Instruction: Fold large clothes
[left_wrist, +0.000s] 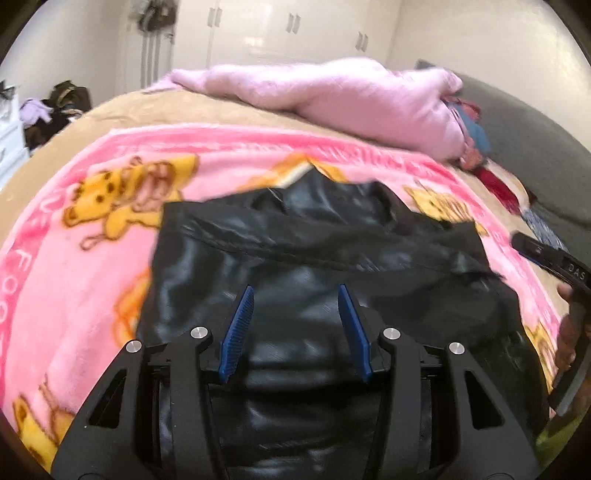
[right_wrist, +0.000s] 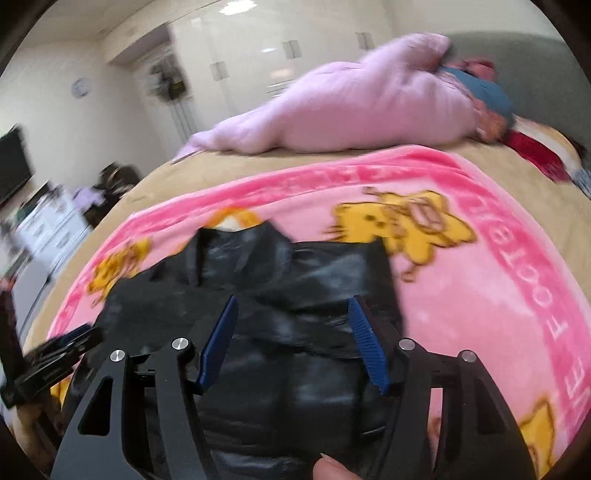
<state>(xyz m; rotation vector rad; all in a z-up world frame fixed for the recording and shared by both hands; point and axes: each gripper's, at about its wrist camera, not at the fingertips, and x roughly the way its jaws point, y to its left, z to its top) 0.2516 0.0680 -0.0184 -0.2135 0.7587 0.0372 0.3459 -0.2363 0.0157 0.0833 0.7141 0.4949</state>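
The left gripper (left_wrist: 296, 291) hangs over a black leather jacket (left_wrist: 314, 258) with its blue pads (left_wrist: 236, 332) spread apart and nothing caught between them — released, above the shiny fabric rather than pinching it. The jacket lies directly beneath and ahead of the fingers, its collar end farthest from them. Off to the right of this gripper, at the frame's edge, the other tool's black body shows with a hand (left_wrist: 567, 332) around it.

The right gripper (right_wrist: 293, 301) also stands open, its blue pads (right_wrist: 369, 343) wide and empty; the jacket (right_wrist: 295, 332) fills the space below and between them, folded with a band of dull lining lying across the glossy leather just ahead of the fingertips. A fingertip (right_wrist: 330, 467) of the person shows at the bottom edge, under the gripper. To its left the left gripper (right_wrist: 59, 354) appears, blurred.

Around the jacket on every side spreads a pink fleece blanket (right_wrist: 480, 295) printed with yellow cartoon animals, laid over a tan bedcover (left_wrist: 129, 110). Beyond the blanket, far ahead of both grippers, lies a pale pink bundle of bedding (left_wrist: 332, 96) — with blue and red clothes (right_wrist: 487, 92) at its right end. White wardrobe doors (left_wrist: 288, 29) stand behind the bed.
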